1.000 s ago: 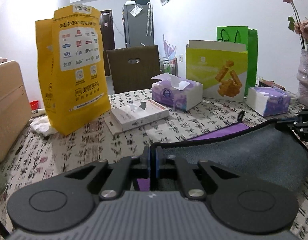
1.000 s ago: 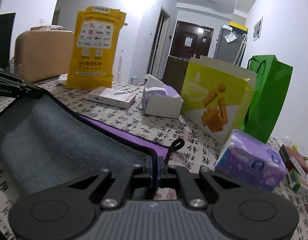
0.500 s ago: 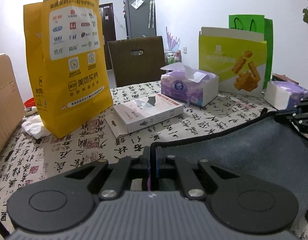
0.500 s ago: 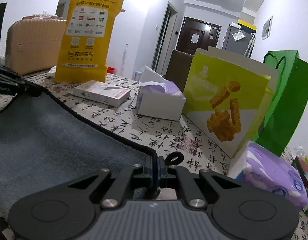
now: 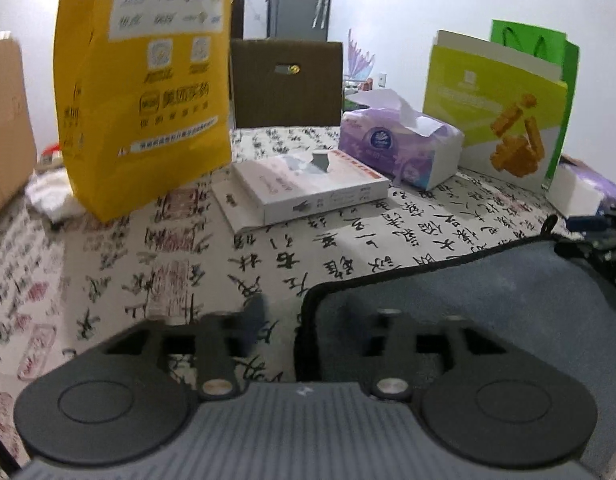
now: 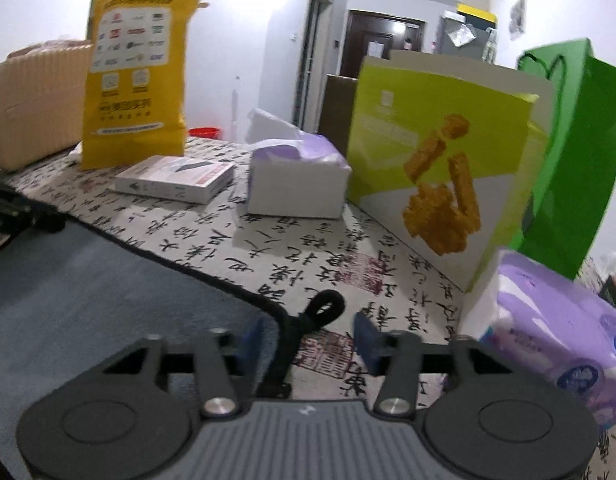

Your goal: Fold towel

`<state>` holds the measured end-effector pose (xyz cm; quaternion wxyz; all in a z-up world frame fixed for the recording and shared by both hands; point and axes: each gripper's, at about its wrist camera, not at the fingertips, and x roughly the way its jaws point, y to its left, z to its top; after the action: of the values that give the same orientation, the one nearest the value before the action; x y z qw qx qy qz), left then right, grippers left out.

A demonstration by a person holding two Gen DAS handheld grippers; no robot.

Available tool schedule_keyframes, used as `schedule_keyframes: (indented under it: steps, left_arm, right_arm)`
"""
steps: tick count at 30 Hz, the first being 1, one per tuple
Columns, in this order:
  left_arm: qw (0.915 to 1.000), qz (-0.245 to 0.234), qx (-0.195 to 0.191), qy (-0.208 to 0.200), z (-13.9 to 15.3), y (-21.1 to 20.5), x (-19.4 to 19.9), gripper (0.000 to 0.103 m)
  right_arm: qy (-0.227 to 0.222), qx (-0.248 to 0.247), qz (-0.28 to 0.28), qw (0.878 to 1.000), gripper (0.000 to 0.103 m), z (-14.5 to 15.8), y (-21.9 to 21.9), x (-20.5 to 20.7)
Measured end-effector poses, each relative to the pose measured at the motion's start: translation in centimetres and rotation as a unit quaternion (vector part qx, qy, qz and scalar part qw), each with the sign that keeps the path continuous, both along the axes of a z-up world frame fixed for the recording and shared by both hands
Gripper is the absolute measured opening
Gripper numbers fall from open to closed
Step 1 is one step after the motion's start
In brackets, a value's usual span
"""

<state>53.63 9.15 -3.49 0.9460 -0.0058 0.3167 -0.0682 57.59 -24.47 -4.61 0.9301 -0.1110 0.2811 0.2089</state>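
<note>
A grey towel with black edging (image 5: 487, 280) lies flat on the calligraphy-print tablecloth (image 5: 120, 272); it also shows in the right wrist view (image 6: 88, 304). My left gripper (image 5: 304, 320) is open, its jaws astride the towel's near left corner. My right gripper (image 6: 304, 340) is open, its blue pads (image 6: 365, 340) either side of the towel's right corner and its black hanging loop (image 6: 325, 308). The right gripper appears at the right edge of the left wrist view (image 5: 599, 240).
Beyond the towel stand a yellow bag (image 5: 144, 80), a flat white box (image 5: 304, 188), a purple tissue box (image 5: 399, 144), a lime-green snack bag (image 5: 495, 108), a green bag (image 6: 567, 152), a tissue pack (image 6: 555, 332) at right and a beige suitcase (image 6: 36, 100) at left.
Both grippers lowered the towel edge forward onto the table and opened, letting go of the corners. The purple underside is no longer visible.
</note>
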Motion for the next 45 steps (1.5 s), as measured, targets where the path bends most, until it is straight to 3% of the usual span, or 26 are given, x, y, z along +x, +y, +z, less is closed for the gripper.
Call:
schedule_keyframes:
  steps: [1, 2, 3, 5, 13, 23, 27, 36, 45]
  left_arm:
    - [0.9999, 0.0, -0.011, 0.007, -0.1, 0.2, 0.1, 0.078]
    - [0.9998, -0.001, -0.019, 0.01, -0.2, 0.4, 0.2, 0.089]
    - [0.9996, -0.007, -0.025, 0.01, -0.2, 0.4, 0.1, 0.091]
    - [0.9993, -0.019, -0.031, 0.009, -0.2, 0.4, 0.0, 0.094]
    - [0.9989, -0.031, -0.036, 0.002, -0.1, 0.2, -0.2, 0.1]
    - [0.998, -0.023, -0.059, 0.0, 0.1, 0.9, -0.2, 0.103]
    - [0.9993, 0.007, -0.036, -0.012, 0.4, 0.6, -0.4, 0.103]
    - [0.9995, 0.0, 0.013, -0.027, 2.4, -0.9, -2.6, 0.103]
    - [0.9985, -0.001, 0.006, -0.054, 6.0, -1.4, -7.3, 0.103]
  right_arm:
    - [0.001, 0.004, -0.002, 1.0, 0.061, 0.0, -0.1, 0.0]
    - [-0.002, 0.007, -0.004, 1.0, 0.07, 0.0, -0.2, -0.1]
    - [-0.008, 0.005, -0.006, 1.0, 0.085, 0.1, -0.3, -0.1]
    - [-0.027, -0.002, -0.015, 1.0, 0.097, 0.2, -0.1, -0.7]
    - [-0.028, 0.0, -0.025, 0.999, 0.097, 0.3, -0.3, -0.6]
    - [0.007, 0.071, -0.058, 0.996, 0.094, 0.3, -2.9, 0.7]
    - [0.008, 0.069, -0.067, 0.995, 0.094, 0.2, -3.1, 0.9]
    - [0.014, 0.058, -0.073, 0.996, 0.095, 1.3, -2.7, -0.9]
    - [0.02, 0.072, -0.082, 0.994, 0.095, 3.7, -2.7, -4.8]
